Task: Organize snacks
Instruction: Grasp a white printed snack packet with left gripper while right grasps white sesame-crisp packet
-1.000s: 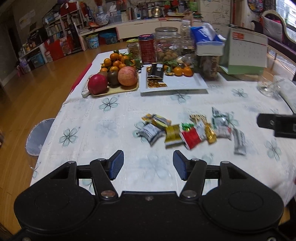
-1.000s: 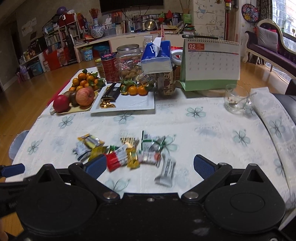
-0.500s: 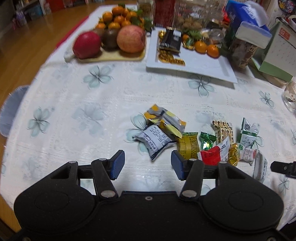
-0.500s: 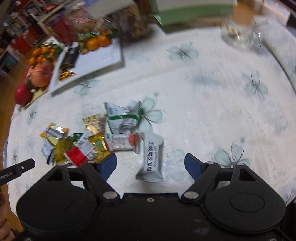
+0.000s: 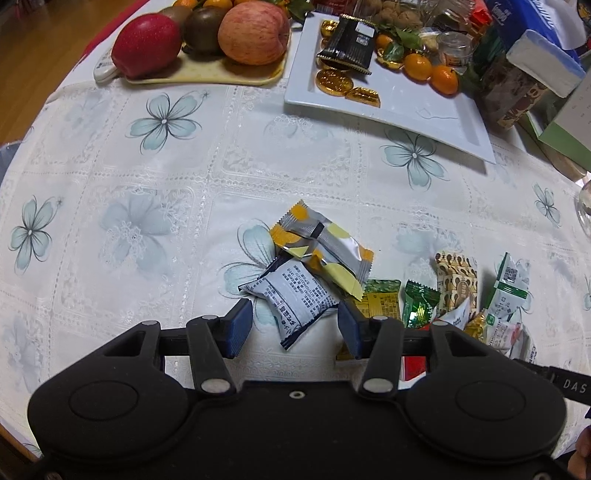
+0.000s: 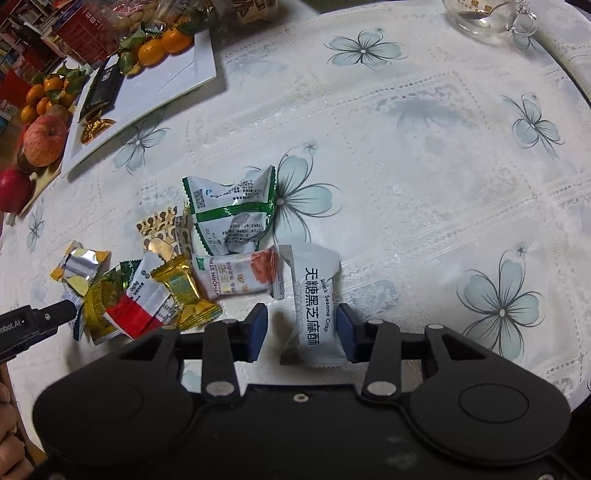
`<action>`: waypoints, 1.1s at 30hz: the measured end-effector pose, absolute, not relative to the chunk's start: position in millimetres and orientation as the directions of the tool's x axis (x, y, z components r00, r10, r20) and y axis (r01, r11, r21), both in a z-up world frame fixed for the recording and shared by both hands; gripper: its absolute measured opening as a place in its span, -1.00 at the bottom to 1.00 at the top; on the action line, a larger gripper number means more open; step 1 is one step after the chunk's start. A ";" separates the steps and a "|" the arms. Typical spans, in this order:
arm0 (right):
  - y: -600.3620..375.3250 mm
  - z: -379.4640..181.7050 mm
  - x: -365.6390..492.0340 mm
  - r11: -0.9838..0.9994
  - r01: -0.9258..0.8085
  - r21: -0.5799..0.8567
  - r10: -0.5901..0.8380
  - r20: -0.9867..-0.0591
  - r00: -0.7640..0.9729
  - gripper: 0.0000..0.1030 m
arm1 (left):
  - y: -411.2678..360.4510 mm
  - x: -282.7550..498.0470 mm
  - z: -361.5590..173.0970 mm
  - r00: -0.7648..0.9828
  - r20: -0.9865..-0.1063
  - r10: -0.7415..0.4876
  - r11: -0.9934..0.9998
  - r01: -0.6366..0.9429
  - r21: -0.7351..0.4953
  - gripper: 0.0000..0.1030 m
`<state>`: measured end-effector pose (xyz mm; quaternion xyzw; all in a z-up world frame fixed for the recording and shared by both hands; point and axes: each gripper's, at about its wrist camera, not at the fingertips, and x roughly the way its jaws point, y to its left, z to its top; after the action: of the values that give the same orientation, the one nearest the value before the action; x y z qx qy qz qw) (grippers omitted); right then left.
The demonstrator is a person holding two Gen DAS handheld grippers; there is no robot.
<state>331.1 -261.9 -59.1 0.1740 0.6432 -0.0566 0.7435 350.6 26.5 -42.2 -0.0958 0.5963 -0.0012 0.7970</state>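
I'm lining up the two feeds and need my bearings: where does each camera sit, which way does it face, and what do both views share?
Left wrist: on the left gripper, looking down-forward at a navy-white packet; its open fingers show.
Right wrist: on the right gripper, facing the black sesame crisp packet; open fingers, and the left gripper's tip at left.
Shared: snack pile, white plate, apple.

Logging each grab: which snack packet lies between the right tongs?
The white Black Sesame Crisp packet, at the heap's right edge, lies between the open right tongs; the other wrappers sit further left.
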 end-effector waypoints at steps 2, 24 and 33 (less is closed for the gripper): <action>-264.2 -62.1 332.2 0.926 0.319 0.199 0.158 -0.976 0.149 -0.27 | 27.1 354.5 -44.6 0.285 -0.951 -0.118 0.978 -0.130 -0.161 0.09; -268.3 -61.9 330.6 0.929 0.303 0.211 0.180 -0.975 0.126 -0.55 | 17.9 370.8 -58.4 0.230 -0.972 -0.044 0.961 -0.254 -0.104 -0.18; -270.8 -42.8 326.1 0.933 0.283 0.221 0.177 -0.969 0.175 -0.57 | 23.7 345.2 -41.3 0.219 -0.973 -0.075 0.956 -0.263 -0.133 -0.22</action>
<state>326.1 -270.8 -42.8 0.1792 0.6414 -0.0358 0.7451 345.2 23.7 -41.3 -0.1359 0.6219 0.0608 0.7688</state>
